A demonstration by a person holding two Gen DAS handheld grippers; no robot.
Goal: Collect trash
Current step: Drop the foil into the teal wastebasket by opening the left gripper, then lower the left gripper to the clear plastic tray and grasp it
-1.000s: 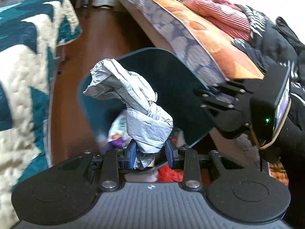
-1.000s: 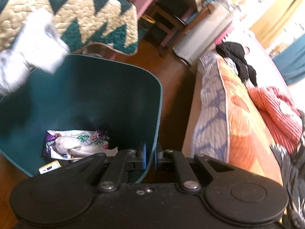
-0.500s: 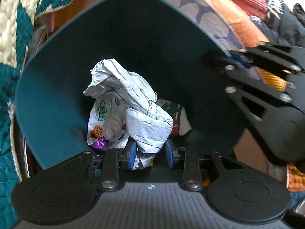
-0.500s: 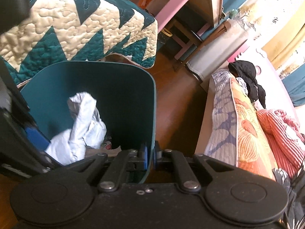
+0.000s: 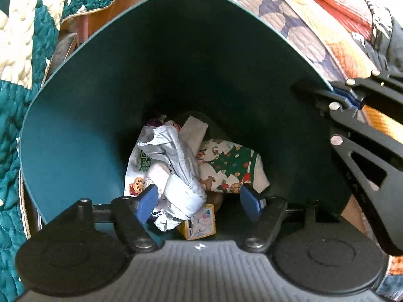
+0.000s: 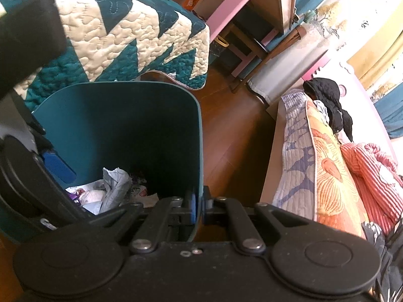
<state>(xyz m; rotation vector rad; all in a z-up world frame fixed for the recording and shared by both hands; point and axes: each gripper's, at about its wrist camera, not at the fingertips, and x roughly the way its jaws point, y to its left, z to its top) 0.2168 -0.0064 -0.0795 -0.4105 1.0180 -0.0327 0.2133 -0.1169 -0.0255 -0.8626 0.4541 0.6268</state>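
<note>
In the lower middle of the left wrist view the left gripper [image 5: 199, 202] hangs inside the mouth of the tall dark-teal plastic trash bin [image 5: 75, 130], its jaws opening, blue pads [image 5: 147, 200] spread wide. The crumpled silvery-white paper wad [image 5: 180, 173] lies between them but free of both pads, resting on the litter at the bottom: a white printed snack wrapper [image 5: 137, 166], a small yellow-and-white carton [image 5: 201, 222] and a white cloth or paper with a Christmas-tree print [image 5: 229, 164].

To finish this drop well, I would let the pads part fully, check that no fold of the wad clings to the left pad, which sits just beside it, then lift straight out of the mouth without brushing the wall. The right gripper [image 6: 197, 207], at the lower middle of its own view, is clamped on the bin's rim and should keep it steady.

Hard to make out: the bin's floor beneath the litter, the dark purple scrap at the far end, and how the bin stands on the brown wooden floor [image 6: 234, 130]. Beyond it, the teal-and-cream quilt [image 6: 126, 30] at upper left and the orange patterned bedding [image 6: 327, 171] at right are cut off by the frame.
</note>
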